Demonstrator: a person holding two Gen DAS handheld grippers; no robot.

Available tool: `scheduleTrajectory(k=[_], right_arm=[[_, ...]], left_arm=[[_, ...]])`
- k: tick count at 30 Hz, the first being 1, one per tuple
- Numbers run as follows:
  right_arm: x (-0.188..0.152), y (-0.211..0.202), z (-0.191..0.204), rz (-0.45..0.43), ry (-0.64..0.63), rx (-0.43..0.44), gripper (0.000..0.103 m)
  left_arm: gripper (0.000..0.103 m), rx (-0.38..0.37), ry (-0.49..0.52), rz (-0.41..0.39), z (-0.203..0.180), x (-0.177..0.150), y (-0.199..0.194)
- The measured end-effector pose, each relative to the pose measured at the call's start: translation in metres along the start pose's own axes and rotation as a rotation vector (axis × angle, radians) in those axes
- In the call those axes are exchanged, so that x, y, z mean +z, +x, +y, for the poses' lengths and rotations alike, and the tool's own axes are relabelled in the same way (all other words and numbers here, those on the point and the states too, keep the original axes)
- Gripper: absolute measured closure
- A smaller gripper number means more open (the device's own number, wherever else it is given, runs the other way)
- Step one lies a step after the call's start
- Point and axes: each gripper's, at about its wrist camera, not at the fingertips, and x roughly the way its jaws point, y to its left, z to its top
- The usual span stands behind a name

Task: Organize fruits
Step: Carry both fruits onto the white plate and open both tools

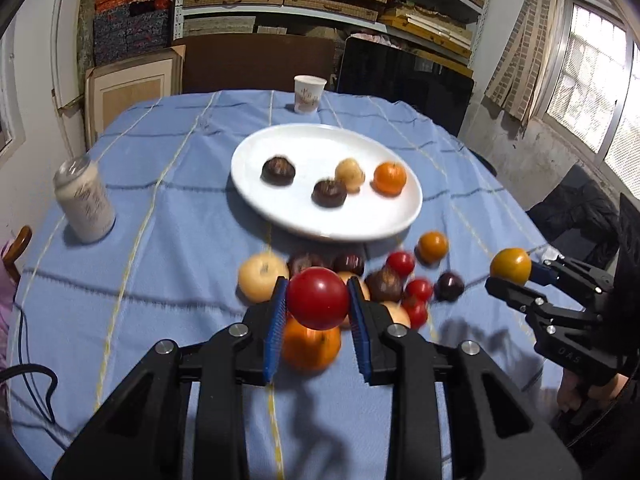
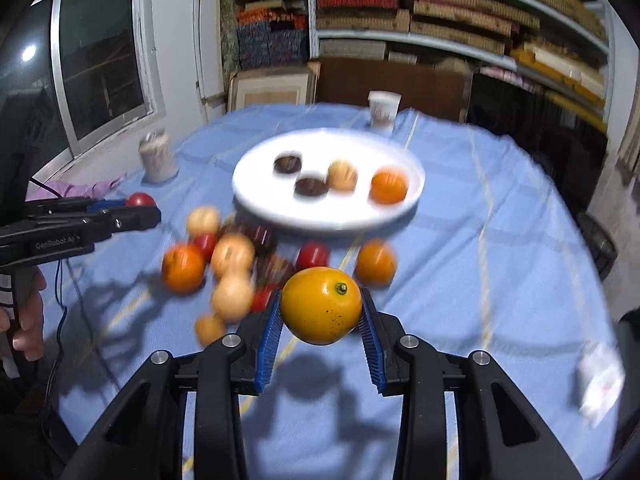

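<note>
Fruit rides clamped in each hand-held gripper, left (image 1: 318,300) pinching a red tomato (image 1: 318,298), right (image 2: 320,312) an orange (image 2: 320,306), presumably bound for the white plate (image 1: 280,216).

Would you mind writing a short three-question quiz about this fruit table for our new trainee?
1. True or false: the left gripper is shut on a shiny round red fruit.
2. How many fruits lie on the round white plate?
3. Multiple choice: the right gripper holds A) a dark brown fruit, B) a smooth yellow-orange fruit, C) nothing.

Key:
1. True; its blue-padded fingers clamp it above the blue checked tablecloth.
2. Four: two dark brown, one pale tan, one orange.
3. B.
</note>
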Motion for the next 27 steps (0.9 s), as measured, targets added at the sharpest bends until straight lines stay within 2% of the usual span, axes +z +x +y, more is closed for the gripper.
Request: scheduleTrajectory(k=[6, 8, 12, 18, 22, 23, 24, 26, 27], right_arm=[[0.075, 0.008, -0.013, -0.053, -0.081, -0.074, 0.065], [0.098, 0.026, -0.019, -0.054, -0.104, -0.096, 0.065], [0.127, 0.069, -0.035, -0.028, -0.093, -0.076, 0.065], [0.149, 0.146, -0.064, 0.029, -0.027, -0.038, 0.065], [0.151, 0.171, -0.068, 0.047, -0.008, -0.009, 0.065], [0.151, 0.173, -0.067, 0.047, -0.007, -0.007, 0.063], [0.152, 0.174, -0.066, 0.046, -0.006, -0.006, 0.055], [0.152, 0.169, -0.063, 0.023, -0.007, -0.024, 0.055], [0.152, 0.163, -0.061, 0.012, -0.008, -0.017, 0.055]], left_arm=[[0.074, 0.016, 0.045, -0.017, -0.007, 0.078, 0.031], [0.074, 0.014, 0.035, 0.0, -0.005, 0.098, 0.051], [0.074, -0.028, 0.005, 0.05, 0.001, 0.134, 0.104], [0.074, -0.044, -0.031, 0.11, 0.015, 0.156, 0.172], [0.073, -0.033, -0.066, 0.144, 0.025, 0.156, 0.199], [0.067, -0.04, -0.072, 0.142, 0.026, 0.156, 0.199], [0.055, -0.046, -0.076, 0.135, 0.027, 0.156, 0.198], [0.039, -0.033, -0.089, 0.103, 0.031, 0.156, 0.189], [0.037, -0.04, -0.1, 0.088, 0.033, 0.157, 0.183]])
